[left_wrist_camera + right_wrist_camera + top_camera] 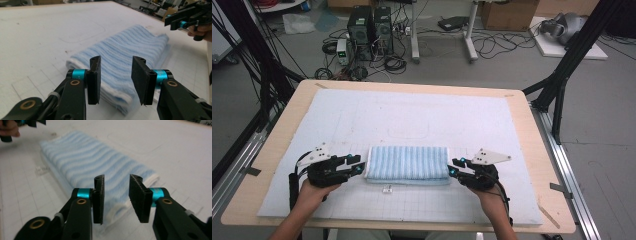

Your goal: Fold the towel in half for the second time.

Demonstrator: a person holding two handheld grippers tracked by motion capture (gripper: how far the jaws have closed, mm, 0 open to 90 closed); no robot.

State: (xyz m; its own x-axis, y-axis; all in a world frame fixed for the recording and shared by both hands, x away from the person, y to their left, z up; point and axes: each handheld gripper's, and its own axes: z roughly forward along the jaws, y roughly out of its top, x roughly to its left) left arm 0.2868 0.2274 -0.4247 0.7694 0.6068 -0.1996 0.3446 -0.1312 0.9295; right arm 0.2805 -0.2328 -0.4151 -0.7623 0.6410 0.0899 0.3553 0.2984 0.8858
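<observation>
Folded into a compact rectangle already, the striped blue towel (407, 163), lying flat on the white mat (412, 120) between the left gripper (357, 165) and the right gripper (454, 167). Both released, jaws parted with nothing pinched, each just off one short end. Probably little left: perhaps another fold or a tidy-up. Shown from the left gripper view (116, 77): stacked layers at the near end. Shown from the right gripper view (116, 196): a small tag (42, 170) beside the towel's long edge.

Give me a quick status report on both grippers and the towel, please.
Left gripper open at towel's end. Right gripper open at other end. Folded blue towel flat, unheld. Small tag nearby.
</observation>
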